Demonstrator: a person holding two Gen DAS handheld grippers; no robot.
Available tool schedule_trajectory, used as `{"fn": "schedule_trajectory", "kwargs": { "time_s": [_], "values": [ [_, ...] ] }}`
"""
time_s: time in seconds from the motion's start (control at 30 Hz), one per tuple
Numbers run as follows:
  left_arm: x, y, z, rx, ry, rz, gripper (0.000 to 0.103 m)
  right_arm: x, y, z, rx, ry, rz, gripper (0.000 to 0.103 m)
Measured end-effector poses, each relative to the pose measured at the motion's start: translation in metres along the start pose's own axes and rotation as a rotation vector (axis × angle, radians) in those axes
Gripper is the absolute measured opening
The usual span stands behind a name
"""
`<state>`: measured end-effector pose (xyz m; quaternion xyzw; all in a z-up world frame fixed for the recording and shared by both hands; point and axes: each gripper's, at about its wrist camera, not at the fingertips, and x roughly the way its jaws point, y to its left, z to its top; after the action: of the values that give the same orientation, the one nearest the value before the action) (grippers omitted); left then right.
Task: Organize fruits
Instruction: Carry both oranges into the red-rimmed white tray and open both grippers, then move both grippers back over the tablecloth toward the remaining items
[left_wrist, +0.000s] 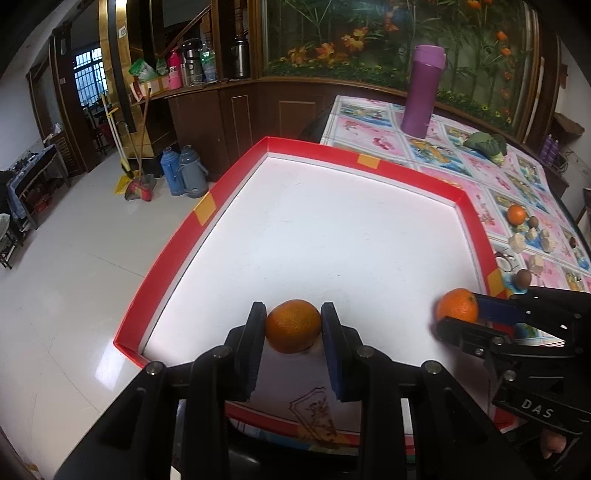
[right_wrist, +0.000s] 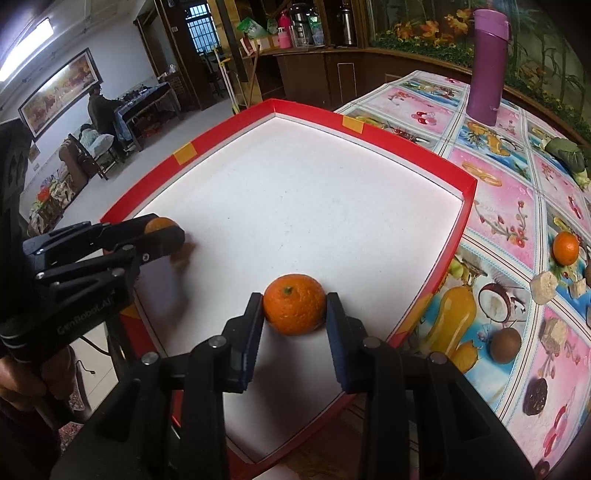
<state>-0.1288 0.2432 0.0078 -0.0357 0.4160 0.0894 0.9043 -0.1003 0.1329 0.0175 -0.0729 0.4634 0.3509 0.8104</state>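
Note:
A red-rimmed tray (left_wrist: 168, 254) with a white floor lies on the table; it also shows in the right wrist view (right_wrist: 469, 199). My left gripper (left_wrist: 293, 325) is shut on an orange (left_wrist: 293, 325), low over the tray's near left part. My right gripper (right_wrist: 294, 304) is shut on a second orange (right_wrist: 294, 304), low over the tray's near right part. Each gripper shows in the other's view: the right one (left_wrist: 456, 312) at the right, the left one (right_wrist: 164, 234) at the left. A third orange (right_wrist: 565, 248) lies on the tablecloth to the right of the tray.
A purple flask (right_wrist: 487, 62) stands at the far end of the table. A green vegetable (right_wrist: 565, 153) lies far right. Brown round fruits (right_wrist: 505, 345) and pale chunks (right_wrist: 543, 286) are scattered on the flowered cloth to the right. The table's left edge drops to the floor.

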Motion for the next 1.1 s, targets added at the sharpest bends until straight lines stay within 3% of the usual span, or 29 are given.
{"fn": "schedule_trajectory", "kwargs": {
  "time_s": [0.23, 0.33, 0.47, 0.57, 0.83, 1.1],
  "values": [
    [-0.001, -0.003, 0.0, 0.009, 0.0, 0.061, 0.033, -0.001, -0.001, -0.002, -0.006, 0.004, -0.003, 0.036],
    [-0.005, -0.005, 0.0, 0.025, -0.015, 0.111, 0.045, -0.008, -0.005, -0.002, -0.001, -0.005, 0.0, 0.038],
    [-0.018, -0.007, 0.005, 0.022, -0.055, 0.139, 0.066, -0.022, -0.012, -0.003, 0.016, -0.058, 0.019, 0.05],
    [-0.029, -0.012, 0.009, 0.029, -0.085, 0.149, 0.068, -0.036, -0.02, -0.005, 0.026, -0.101, 0.018, 0.051],
    [-0.047, -0.042, 0.014, 0.064, -0.116, 0.067, 0.073, -0.091, -0.076, -0.03, 0.119, -0.189, -0.082, 0.05],
    [-0.056, -0.106, 0.012, 0.175, -0.105, -0.079, 0.074, -0.164, -0.146, -0.101, 0.235, -0.215, -0.307, 0.05]
  ]
}}
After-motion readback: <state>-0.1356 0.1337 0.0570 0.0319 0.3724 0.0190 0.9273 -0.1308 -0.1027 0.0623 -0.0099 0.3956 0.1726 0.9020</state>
